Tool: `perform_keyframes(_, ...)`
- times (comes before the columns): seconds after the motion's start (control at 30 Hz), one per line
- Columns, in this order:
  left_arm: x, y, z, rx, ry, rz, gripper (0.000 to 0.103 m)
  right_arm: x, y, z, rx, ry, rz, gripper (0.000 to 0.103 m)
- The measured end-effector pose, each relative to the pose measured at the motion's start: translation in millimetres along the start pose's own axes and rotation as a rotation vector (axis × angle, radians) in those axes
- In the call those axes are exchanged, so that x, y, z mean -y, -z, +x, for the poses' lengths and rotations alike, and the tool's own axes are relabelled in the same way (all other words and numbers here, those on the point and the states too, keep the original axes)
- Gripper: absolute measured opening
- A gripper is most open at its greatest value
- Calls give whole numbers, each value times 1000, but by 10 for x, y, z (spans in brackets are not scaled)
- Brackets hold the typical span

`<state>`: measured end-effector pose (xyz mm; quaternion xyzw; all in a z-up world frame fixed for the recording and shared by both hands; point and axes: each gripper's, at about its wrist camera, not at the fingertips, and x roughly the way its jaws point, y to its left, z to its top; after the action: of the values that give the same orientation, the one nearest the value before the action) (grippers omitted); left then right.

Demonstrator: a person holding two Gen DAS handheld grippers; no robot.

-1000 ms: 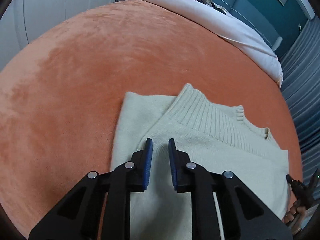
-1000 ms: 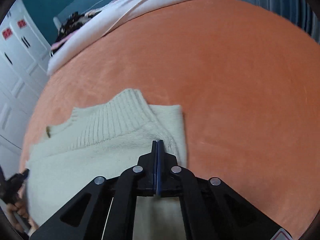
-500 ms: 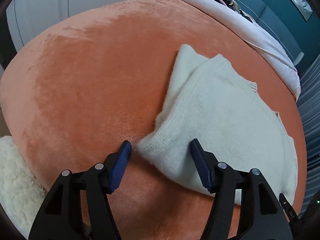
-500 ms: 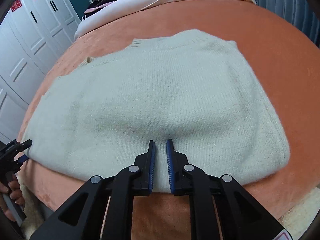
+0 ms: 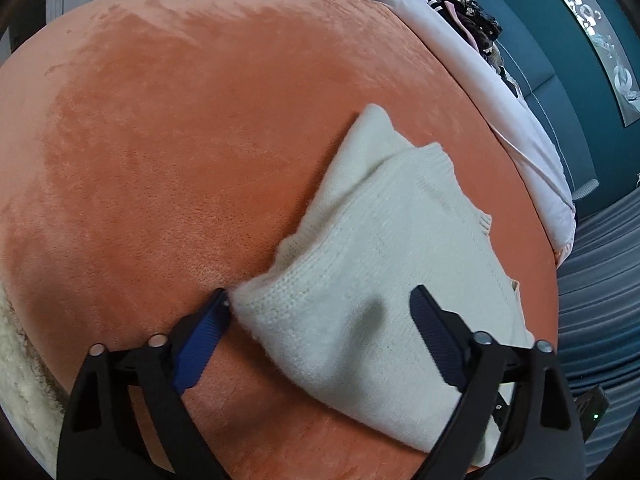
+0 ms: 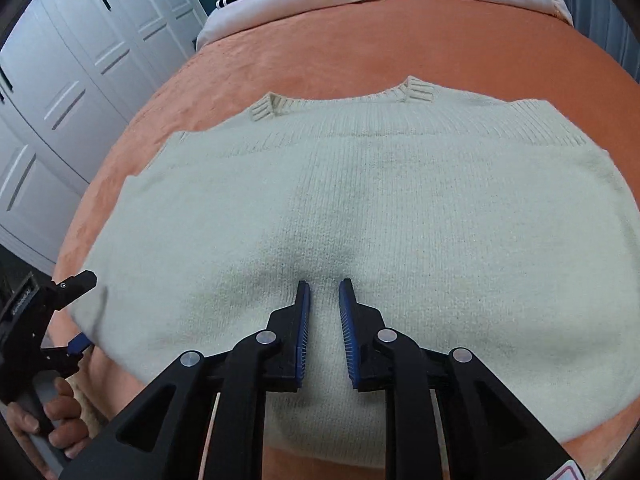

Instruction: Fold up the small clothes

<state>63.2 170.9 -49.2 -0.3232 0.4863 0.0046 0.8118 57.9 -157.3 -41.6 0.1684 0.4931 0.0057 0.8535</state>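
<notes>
A cream knit sweater (image 5: 392, 264) lies folded flat on the orange blanket (image 5: 180, 140). Its ribbed edge (image 6: 416, 92) is on the far side. My left gripper (image 5: 320, 293) straddles the sweater's near left corner. Its jaws are wide and still opening, and the pads do not press the cloth. The right gripper (image 6: 324, 283) hovers over the middle of the sweater (image 6: 360, 200) near its front edge. Its jaws are opening by a narrow gap with nothing pinched between them. The right wrist view also shows the left gripper (image 6: 84, 310), held by a hand (image 6: 56, 420).
A white duvet (image 5: 500, 92) with a pile of dark clothes (image 5: 472, 20) lies at the far end of the bed. White wardrobe doors (image 6: 80, 80) stand on the left, grey curtains (image 5: 600, 280) on the right. A fluffy cream rug (image 5: 20, 380) lies below the bed's near edge.
Both grippers have drawn back from the sweater's ribbed part to its near edge. The left jaws have spread wide and the right jaws have parted from shut. Both wrists have rolled.
</notes>
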Motion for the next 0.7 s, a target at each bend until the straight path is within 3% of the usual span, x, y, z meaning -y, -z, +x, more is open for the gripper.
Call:
perform_keyframes(0.03, 5, -23, 29, -25, 26, -12, 48, 28, 1, 13, -4, -14, 22, 18)
perform_keyframes(0.17, 36, -53, -68, -20, 83, -54, 15, 183, 10, 8, -19, -62, 52, 15)
perform_keyframes(0.33, 911, 59, -711, 121, 185, 208, 10, 299, -21, -122, -1, -114, 115, 17)
perform_keyframes(0.47, 1863, 507, -1019, 159, 287, 489, 10, 668, 146, -680, 113, -154, 189, 21)
perform_keyframes(0.57, 2405, 1037, -923, 105, 341, 650, 10, 1123, 371, -1021, 155, -130, 259, 26)
perform_keyframes(0.7, 2705, 1836, -385, -44, 280, 857, 11, 1625, 662, -1224, 145, -27, 307, 34)
